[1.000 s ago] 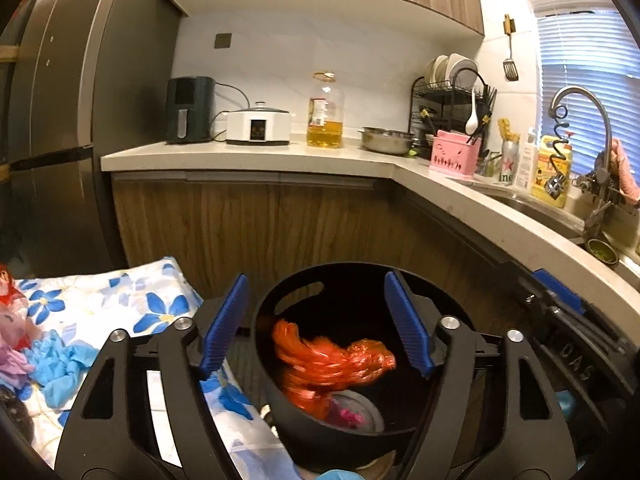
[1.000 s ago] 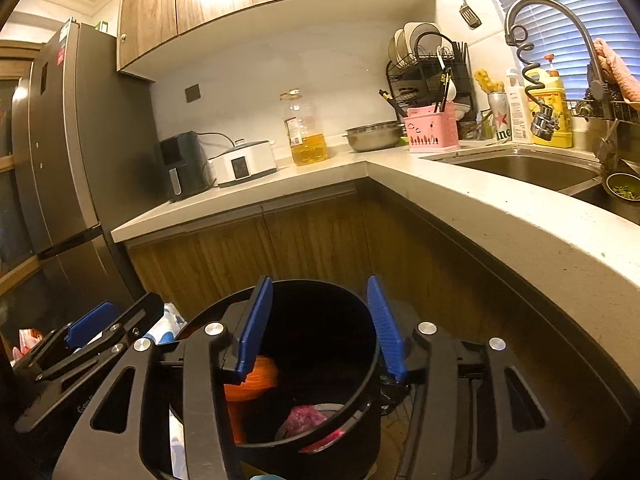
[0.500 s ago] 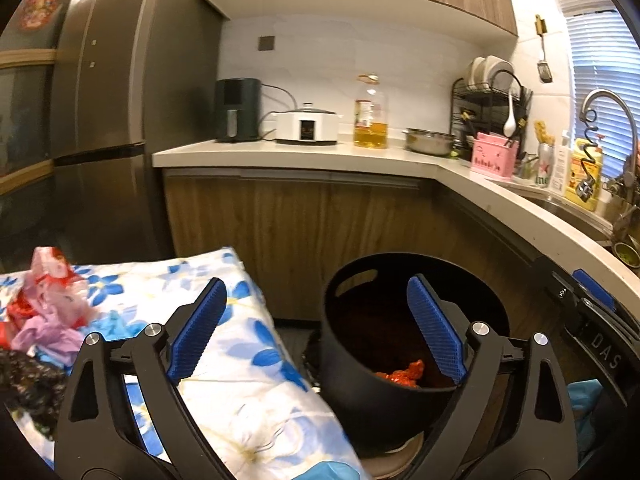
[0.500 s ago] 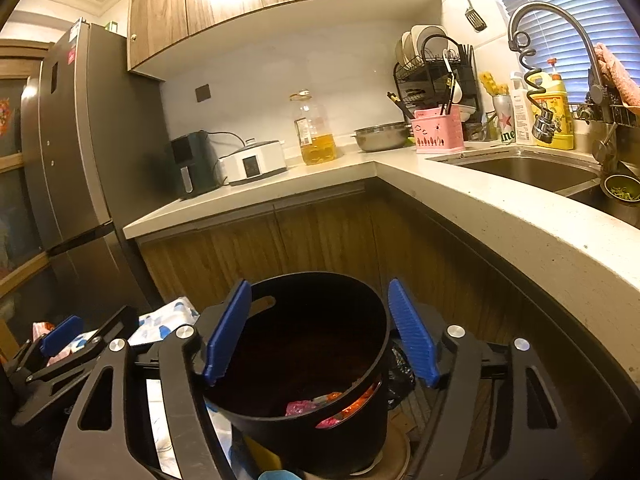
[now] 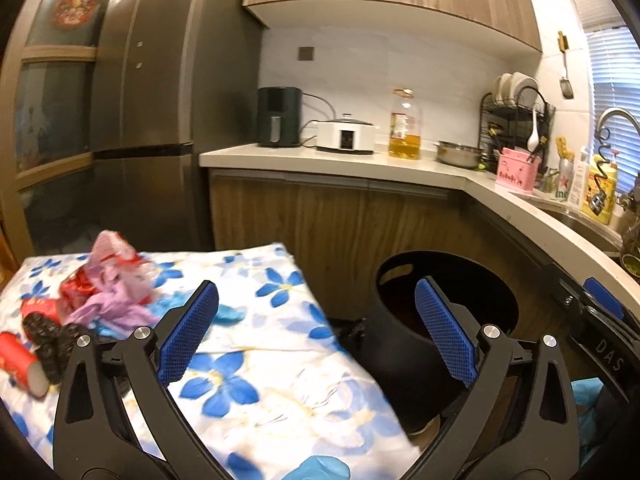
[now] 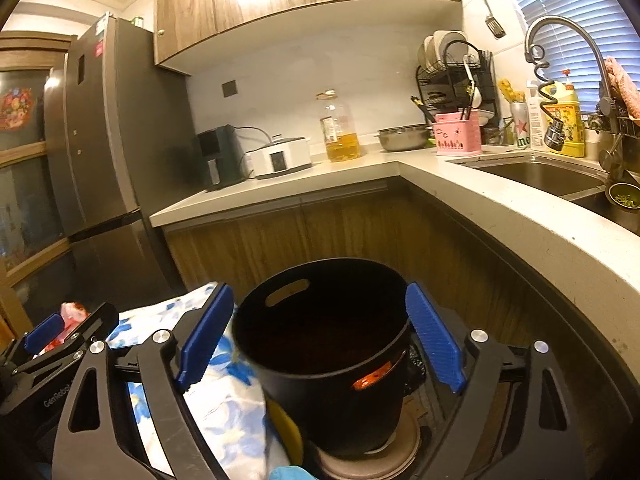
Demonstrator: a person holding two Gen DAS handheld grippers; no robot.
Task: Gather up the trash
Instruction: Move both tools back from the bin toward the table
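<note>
A black round trash bin (image 5: 432, 320) stands on the floor beside a table with a blue-flowered cloth (image 5: 256, 364). My left gripper (image 5: 316, 336) is open and empty, above the table's right edge, left of the bin. A pile of trash (image 5: 108, 292) lies at the table's left: red and purple wrappers, a red tube (image 5: 18, 360) and a black crumpled piece (image 5: 50, 340). My right gripper (image 6: 320, 340) is open and empty, its fingers either side of the bin (image 6: 328, 344). Orange trash (image 6: 370, 378) shows low inside the bin. The left gripper (image 6: 44, 340) shows at the right wrist view's lower left.
An L-shaped kitchen counter (image 5: 400, 168) runs behind and to the right, over wooden cabinets. It carries an air fryer, a white cooker, an oil bottle (image 5: 405, 130), a dish rack and a sink (image 6: 540, 176). A tall grey fridge (image 5: 152, 120) stands at the left.
The orange bag dropped from my left gripper into the bin. My left gripper has swung left and up toward the table, bringing the trash pile into view. My right gripper opened wider and rose slightly.
</note>
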